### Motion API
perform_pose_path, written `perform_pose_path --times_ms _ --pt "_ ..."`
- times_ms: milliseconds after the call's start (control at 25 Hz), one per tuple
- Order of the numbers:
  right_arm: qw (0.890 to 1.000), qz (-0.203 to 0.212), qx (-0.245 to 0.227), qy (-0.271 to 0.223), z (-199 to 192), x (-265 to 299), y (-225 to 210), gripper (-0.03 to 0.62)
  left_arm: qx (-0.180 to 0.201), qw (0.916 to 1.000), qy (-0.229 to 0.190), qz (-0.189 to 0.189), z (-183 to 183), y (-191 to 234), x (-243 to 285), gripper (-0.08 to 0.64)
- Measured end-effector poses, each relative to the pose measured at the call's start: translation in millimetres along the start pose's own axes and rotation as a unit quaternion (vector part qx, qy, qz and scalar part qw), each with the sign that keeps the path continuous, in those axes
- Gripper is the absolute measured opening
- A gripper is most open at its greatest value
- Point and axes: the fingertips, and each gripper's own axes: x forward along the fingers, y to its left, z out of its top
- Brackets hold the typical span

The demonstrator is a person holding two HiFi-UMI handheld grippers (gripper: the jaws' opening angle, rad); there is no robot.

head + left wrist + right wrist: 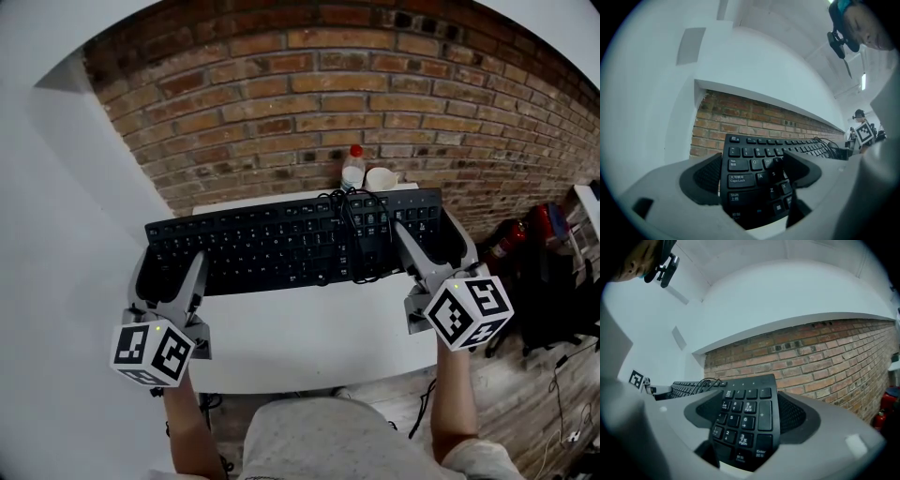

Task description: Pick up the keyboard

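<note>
1. The black plastic full-size keyboard (281, 239) is held level, keys up, over the far part of the white rectangular table (309, 342).
2. The left gripper (169, 277) is clamped on the keyboard's left end. In the left gripper view, one pad lies over the letter keys and the other sits behind the board (759, 173).
3. The right gripper (433, 248) is clamped on the number-pad end (745, 420), with a pad on each side.
4. A black coiled cable (361, 234) lies bundled on the keys, just left of the number pad and near the right gripper.
5. Beyond the keyboard's far edge, a clear plastic bottle with a red cap (352, 169) and a white cup (382, 178) stand side by side. Their contents cannot be made out.
6. A red-brown brick wall (309, 94) stands behind the table.
</note>
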Motion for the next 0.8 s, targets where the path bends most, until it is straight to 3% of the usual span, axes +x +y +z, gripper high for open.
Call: perform_pose_path --times_ms 800 --pt "1.000 0.004 0.003 0.006 -0.2 3.1 -1.2 0.380 -0.006 0.9999 0.008 0.010 -1.1 0.2 -0.8 0.400"
